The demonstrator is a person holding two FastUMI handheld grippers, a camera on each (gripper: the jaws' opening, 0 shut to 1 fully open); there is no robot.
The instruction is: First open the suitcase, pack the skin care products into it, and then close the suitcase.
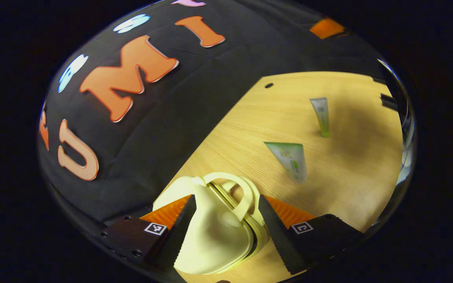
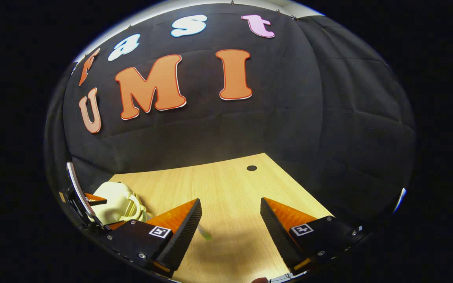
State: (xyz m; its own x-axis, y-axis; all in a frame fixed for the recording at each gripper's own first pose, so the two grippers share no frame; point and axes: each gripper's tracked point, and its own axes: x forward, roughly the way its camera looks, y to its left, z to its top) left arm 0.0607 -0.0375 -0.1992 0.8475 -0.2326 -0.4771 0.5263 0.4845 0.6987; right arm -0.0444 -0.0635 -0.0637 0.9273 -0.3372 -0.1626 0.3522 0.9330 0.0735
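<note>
A small pale yellow suitcase (image 1: 210,236) lies shut on the wooden table (image 1: 250,118), its handle (image 1: 246,196) pointing away from me. My left gripper (image 1: 226,228) is open and straddles the case, one finger on each side. Two green-and-white skin care tubes lie beyond it, a wide one (image 1: 289,159) and a thinner one (image 1: 321,116). In the right gripper view, my right gripper (image 2: 230,228) hangs open over bare table with nothing between its fingers. The suitcase (image 2: 118,202) sits at the far left there, and a tube's tip (image 2: 205,234) peeks out beside the right gripper's left finger.
The black cloth wall (image 2: 289,118) closes off the table's far edges. A small dark hole (image 2: 251,168) marks the tabletop near its back corner, also visible in the left gripper view (image 1: 269,85).
</note>
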